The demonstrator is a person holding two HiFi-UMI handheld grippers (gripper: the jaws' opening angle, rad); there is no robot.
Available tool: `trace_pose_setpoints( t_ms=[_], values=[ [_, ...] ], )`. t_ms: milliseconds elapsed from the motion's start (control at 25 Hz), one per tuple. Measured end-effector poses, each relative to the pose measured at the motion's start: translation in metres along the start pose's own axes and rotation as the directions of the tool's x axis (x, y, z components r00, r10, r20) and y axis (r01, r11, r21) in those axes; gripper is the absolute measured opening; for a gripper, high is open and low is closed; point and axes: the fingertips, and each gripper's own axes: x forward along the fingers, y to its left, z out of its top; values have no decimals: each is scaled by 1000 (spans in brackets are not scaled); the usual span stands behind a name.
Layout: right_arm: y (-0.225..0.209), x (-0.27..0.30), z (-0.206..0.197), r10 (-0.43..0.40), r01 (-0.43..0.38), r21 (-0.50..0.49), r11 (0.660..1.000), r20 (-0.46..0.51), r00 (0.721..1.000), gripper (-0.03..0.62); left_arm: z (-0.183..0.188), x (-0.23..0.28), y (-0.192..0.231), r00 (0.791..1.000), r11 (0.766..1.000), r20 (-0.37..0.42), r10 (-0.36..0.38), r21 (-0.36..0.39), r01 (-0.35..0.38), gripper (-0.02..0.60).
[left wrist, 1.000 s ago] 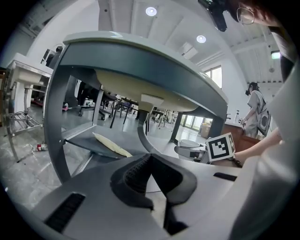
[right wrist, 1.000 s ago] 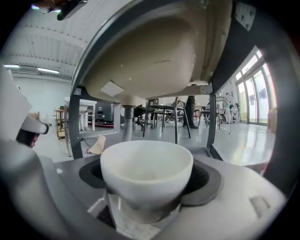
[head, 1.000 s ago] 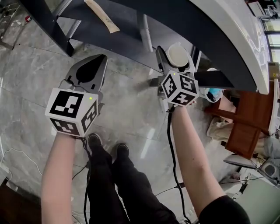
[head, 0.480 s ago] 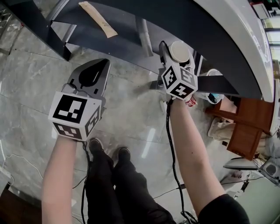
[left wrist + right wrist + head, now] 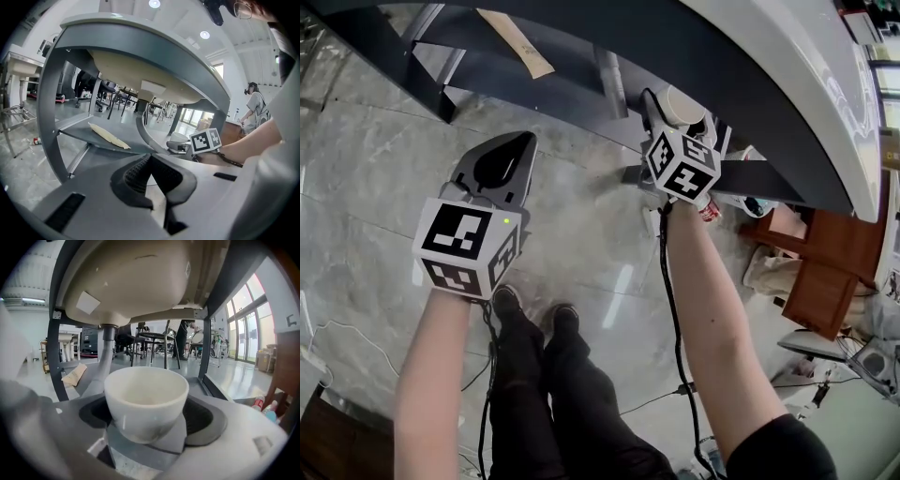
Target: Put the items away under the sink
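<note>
Hovering below the sink (image 5: pixel 140 282) at the dark shelf's (image 5: pixel 487 56) front edge, the right gripper (image 5: pixel 146 427) is pinching a white cup (image 5: pixel 146 394) in its jaws. I'd be keeping it level, aiming right of the drainpipe (image 5: pixel 105 357). Left gripper (image 5: pixel 151 161) jaws are sitting pressed together, empty.

The ceramic cup (image 5: pixel 146 401) was glossy white; the flat paper packet (image 5: pixel 516 42), upper left, was tan; the metal shelf (image 5: pixel 572 89) dark grey; the floor tiles (image 5: pixel 375 178) pale grey, marbled.
</note>
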Motion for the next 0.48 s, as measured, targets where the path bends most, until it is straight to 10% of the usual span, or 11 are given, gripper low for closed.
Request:
trace_pose_setpoints(
  t_ms=[480],
  values=[
    [17,-86,-5,-11,19,142,990,-58,998,411,-4,-51,-25,998,997,-58,37,-67,-41,9]
  ],
)
